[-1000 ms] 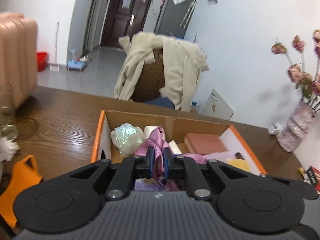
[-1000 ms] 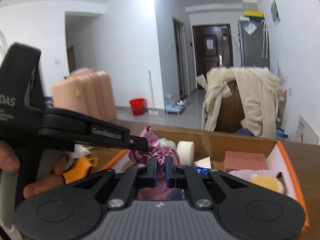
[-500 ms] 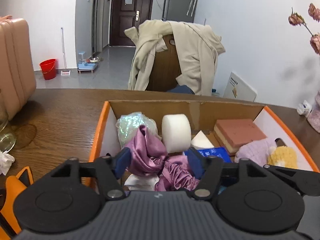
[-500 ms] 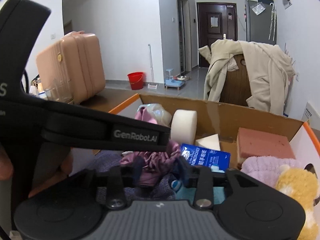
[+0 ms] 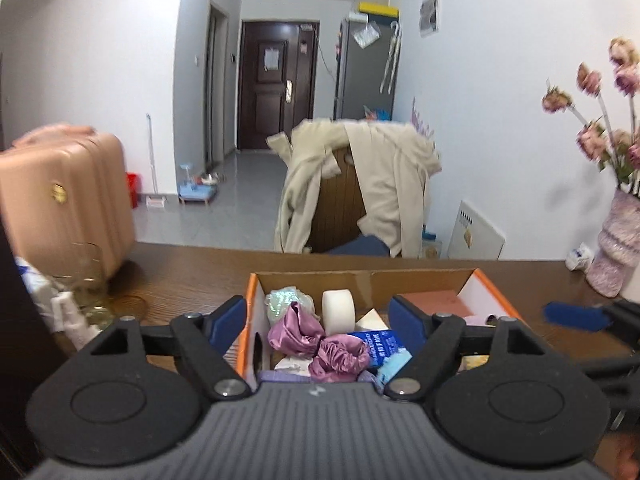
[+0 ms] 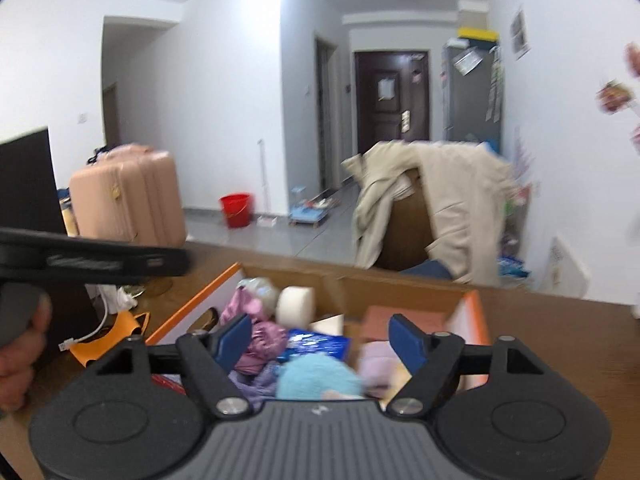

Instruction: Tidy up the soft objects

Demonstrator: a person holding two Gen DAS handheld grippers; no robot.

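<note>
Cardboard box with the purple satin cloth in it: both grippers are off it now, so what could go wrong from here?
The purple satin cloth lies loosely heaped on the other items in the cardboard box, so it may slide or unfold. The left gripper and right gripper, jaws opening with nothing between them, work close together and could collide. A drinking glass stands near the box; a wide swing might knock it.

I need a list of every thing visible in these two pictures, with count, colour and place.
box: 1, orange-edged cardboard, on table
satin cloth: 1, purple, in box, left part
foam roll: 1, white, in box, behind cloth
block: 1, reddish, in box, right
packet: 1, blue, in box
table: 1, brown
suitcase: 1, pink, left
coat: 1, beige, on chair
vase: 1, pinkish, right
left gripper: black, opening, holds nothing
right gripper: black, opening, holds nothing
</note>
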